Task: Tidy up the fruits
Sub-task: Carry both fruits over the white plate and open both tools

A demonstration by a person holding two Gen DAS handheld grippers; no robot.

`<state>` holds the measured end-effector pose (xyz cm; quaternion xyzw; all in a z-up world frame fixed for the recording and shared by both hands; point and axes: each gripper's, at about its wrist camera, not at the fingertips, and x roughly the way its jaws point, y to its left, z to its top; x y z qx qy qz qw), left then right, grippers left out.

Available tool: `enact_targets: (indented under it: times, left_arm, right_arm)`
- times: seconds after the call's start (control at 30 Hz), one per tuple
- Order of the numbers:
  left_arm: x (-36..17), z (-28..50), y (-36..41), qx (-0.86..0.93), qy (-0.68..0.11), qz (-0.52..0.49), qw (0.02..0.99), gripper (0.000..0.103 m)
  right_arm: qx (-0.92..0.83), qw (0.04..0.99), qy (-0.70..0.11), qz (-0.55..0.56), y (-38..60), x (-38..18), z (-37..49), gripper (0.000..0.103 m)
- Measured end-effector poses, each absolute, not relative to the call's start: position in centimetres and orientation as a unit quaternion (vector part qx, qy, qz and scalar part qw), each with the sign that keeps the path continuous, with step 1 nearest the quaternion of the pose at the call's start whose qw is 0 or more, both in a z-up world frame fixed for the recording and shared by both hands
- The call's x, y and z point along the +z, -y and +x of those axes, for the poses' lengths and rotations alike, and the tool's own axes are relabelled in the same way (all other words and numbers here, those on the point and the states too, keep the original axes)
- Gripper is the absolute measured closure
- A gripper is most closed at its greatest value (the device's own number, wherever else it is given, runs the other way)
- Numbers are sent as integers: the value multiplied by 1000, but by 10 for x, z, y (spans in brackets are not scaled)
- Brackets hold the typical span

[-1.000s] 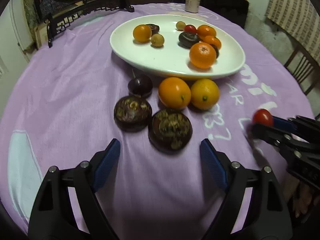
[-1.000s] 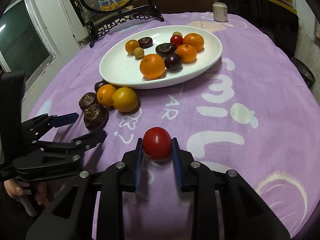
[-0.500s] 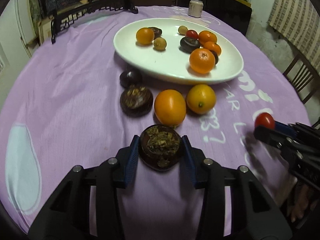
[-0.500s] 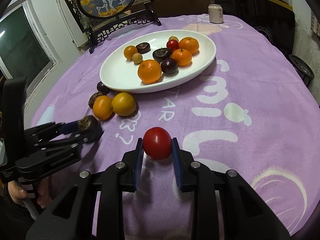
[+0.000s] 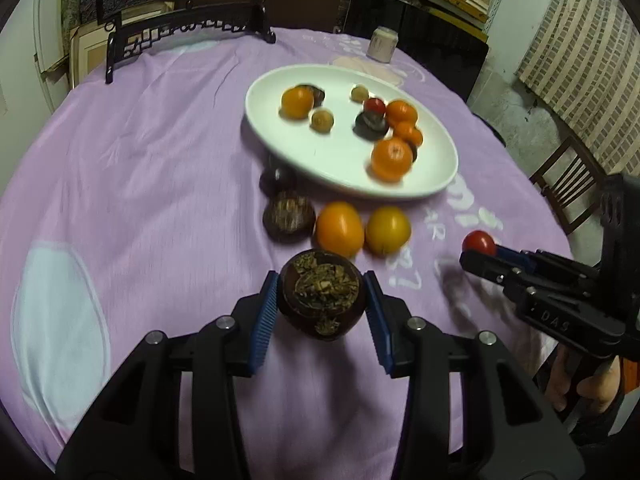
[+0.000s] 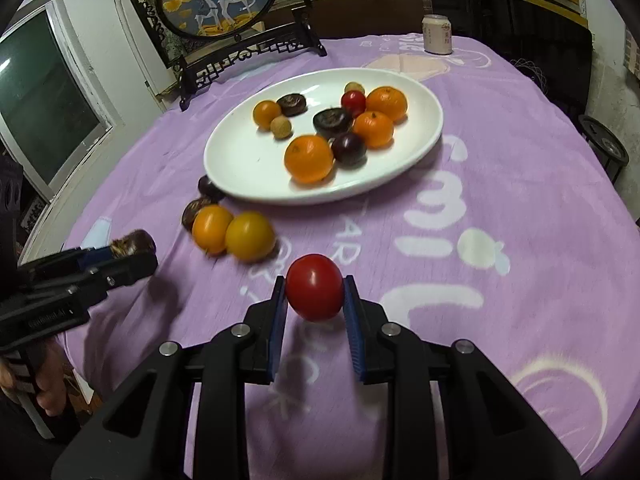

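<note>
In the left wrist view, the left gripper [image 5: 322, 305] is clamped on a dark brown fruit [image 5: 322, 294], its 2 blue pads pressed against the fruit's sides, and the fruit seems to be lifted just clear of the purple tablecloth [image 5: 140, 184], though the shadow under it makes that hard to confirm. Measured from the white plate [image 5: 440, 168], this held fruit sits on the near side, closer to the camera than the row of loose fruit lying just beside the plate's near rim: a small dark fruit [image 5: 277, 178] touching the rim, a second brown fruit [image 5: 289, 218], an orange fruit [image 5: 340, 229] and a yellow-orange fruit [image 5: 388, 229]. The plate itself carries about 9 pieces of fruit. Right of the plate's near edge, the right gripper [image 5: 478, 249] comes in from the side with a red tomato [image 5: 478, 242] pinched at its tip. In the right wrist view, that gripper's 2 pads close on the tomato from both sides, holding it nearer the camera than the plate, above the cloth's white lettering. The left gripper enters at the left edge there, well apart from the plate, carrying its brown fruit. A can [image 6: 437, 34] stands beyond the plate's far rim.
</note>
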<state>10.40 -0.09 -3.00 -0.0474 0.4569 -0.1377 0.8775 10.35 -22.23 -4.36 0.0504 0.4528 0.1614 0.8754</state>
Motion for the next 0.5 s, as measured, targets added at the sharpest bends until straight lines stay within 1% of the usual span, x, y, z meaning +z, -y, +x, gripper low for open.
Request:
enact_targets:
  times: [0.13,0.3,0.43,0.5]
  left_arm:
    - [-15,138,6,-143,-444,-39,884,60]
    - [-3,214,19,-123,-445,-33,886,60]
    - [-6,271,28,-107,-456,-43,882,60]
    - [-10,284,28,-108,-462,-56,878,60]
  right_arm:
    - [160,883,-439,40,222,-28,126,75]
    - [172,891,-419,35,212,-7,177,75]
    - [150,901,-408,15,200,-7,222,75]
    - [146,897,-416,19,200,-16,238,75]
